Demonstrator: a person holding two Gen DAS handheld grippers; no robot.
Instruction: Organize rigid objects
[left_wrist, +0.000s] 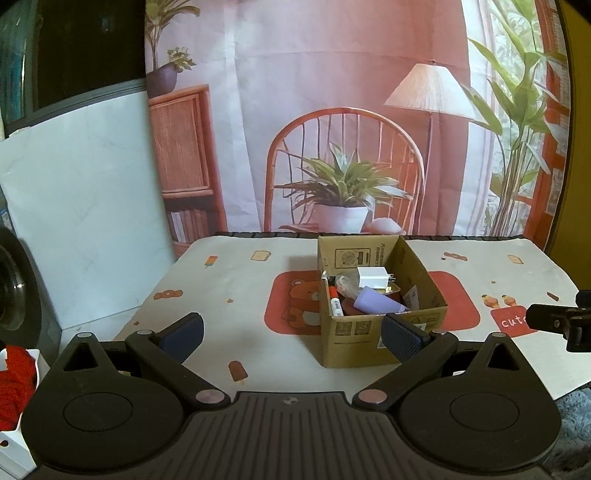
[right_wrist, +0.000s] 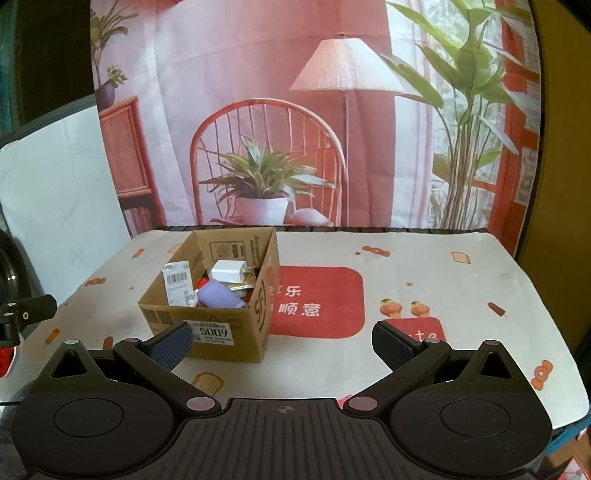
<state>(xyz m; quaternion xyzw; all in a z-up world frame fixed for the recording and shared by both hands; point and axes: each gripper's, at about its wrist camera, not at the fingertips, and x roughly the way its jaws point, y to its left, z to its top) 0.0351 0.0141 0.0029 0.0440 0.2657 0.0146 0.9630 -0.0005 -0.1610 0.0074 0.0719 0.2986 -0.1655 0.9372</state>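
Note:
An open cardboard box (left_wrist: 354, 343) stands on the table's middle and also shows in the right wrist view (right_wrist: 229, 334). It holds a white charger plug (left_wrist: 373, 277), a lilac case (left_wrist: 376, 301), a red-capped marker (left_wrist: 335, 301) and other small items. The charger (right_wrist: 229, 271) and the lilac case (right_wrist: 219, 294) show in the right wrist view too. My left gripper (left_wrist: 291, 336) is open and empty, just in front of the box. My right gripper (right_wrist: 282, 341) is open and empty, to the box's right front.
A printed tablecloth (right_wrist: 424, 280) with a red panel covers the table. A fabric backdrop (left_wrist: 332, 110) hangs behind it. A white board (left_wrist: 81, 206) leans at the left. A red item in a white bin (left_wrist: 14, 384) sits at the lower left.

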